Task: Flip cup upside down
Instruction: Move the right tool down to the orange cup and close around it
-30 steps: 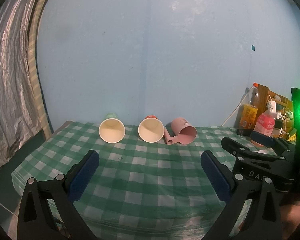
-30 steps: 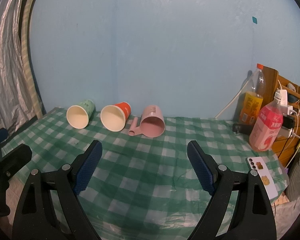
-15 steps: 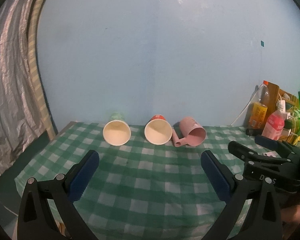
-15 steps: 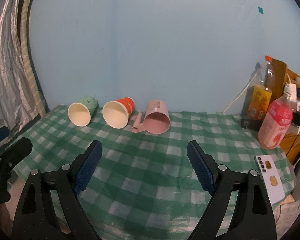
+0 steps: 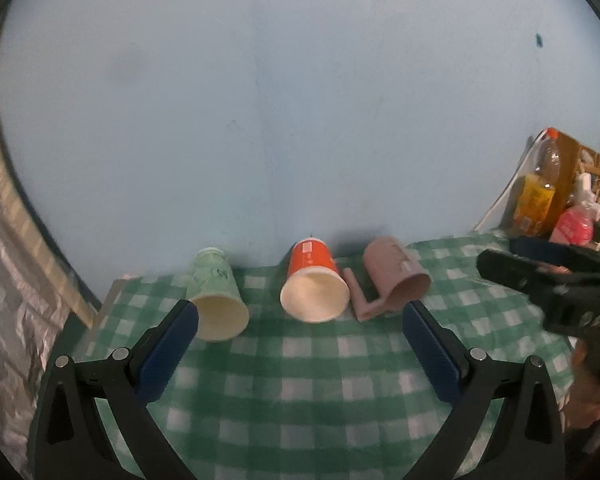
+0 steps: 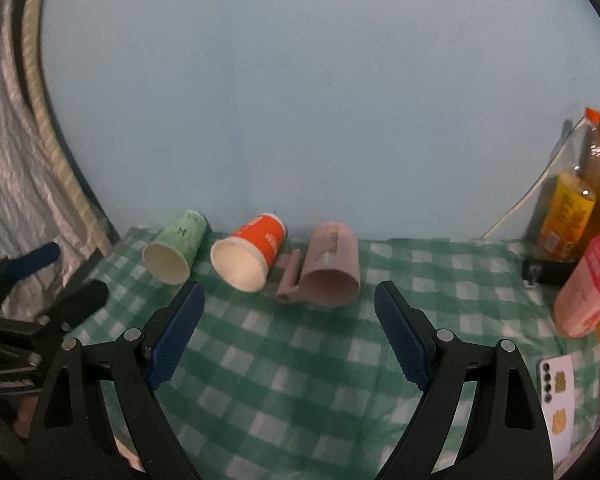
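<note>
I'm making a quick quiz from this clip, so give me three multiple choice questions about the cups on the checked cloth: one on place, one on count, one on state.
1. Which one lies between the other two?
A. green paper cup
B. orange paper cup
C. pink plastic mug

2. How many drinking vessels lie on the green checked tablecloth?
A. two
B. three
C. four

3. How do the vessels sit?
A. upright
B. upside down
C. on their sides

Answers:
1 B: the orange paper cup lies between the green paper cup and the pink plastic mug.
2 B: three show on the green checked tablecloth.
3 C: all mouths face the camera.
</note>
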### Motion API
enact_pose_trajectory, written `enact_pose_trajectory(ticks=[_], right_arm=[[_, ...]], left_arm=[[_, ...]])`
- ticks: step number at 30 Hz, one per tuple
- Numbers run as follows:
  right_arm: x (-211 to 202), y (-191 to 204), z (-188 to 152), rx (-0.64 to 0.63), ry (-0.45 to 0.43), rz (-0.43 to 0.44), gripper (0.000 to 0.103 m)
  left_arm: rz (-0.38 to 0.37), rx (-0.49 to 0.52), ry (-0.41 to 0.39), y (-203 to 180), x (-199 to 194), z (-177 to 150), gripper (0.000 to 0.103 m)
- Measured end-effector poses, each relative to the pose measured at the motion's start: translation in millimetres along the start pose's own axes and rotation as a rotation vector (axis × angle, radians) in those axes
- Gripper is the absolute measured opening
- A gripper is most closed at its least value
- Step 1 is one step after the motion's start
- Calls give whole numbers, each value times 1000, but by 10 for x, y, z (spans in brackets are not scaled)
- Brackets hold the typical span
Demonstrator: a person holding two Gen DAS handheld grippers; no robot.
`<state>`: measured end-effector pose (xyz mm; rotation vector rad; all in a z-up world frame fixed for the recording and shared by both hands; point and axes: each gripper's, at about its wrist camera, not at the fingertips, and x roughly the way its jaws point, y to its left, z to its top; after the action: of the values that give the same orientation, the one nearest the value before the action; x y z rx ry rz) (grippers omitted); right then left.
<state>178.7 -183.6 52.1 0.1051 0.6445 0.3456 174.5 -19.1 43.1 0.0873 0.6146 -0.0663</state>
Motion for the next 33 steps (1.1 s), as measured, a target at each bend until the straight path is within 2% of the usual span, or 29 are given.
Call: enact_pose_trajectory(ticks=[3, 9, 18, 20, 28, 31, 33], right_arm=[[167, -107, 209, 37, 48, 27, 86], [656, -277, 552, 140, 185, 119, 86], [1390, -442, 752, 234, 392, 196, 86], [1472, -466, 777, 244, 409, 188, 86], [1653, -633, 705, 265, 450, 122, 86], [1714, -645, 589, 264, 464, 126, 86], [1746, -663, 554, 267, 473, 126, 86]], left_arm=[[-15, -6, 43, -3, 260, 180, 103], [-44, -43, 202, -4, 924, 463, 103], [-15, -36, 408, -60, 1716, 556, 103], [-17, -31, 436, -90, 1861, 565, 102], [60, 23, 539, -206, 2350, 487, 102], [77, 5, 562, -162, 2473, 466, 102], [62, -14, 584, -128, 2550, 443, 102]])
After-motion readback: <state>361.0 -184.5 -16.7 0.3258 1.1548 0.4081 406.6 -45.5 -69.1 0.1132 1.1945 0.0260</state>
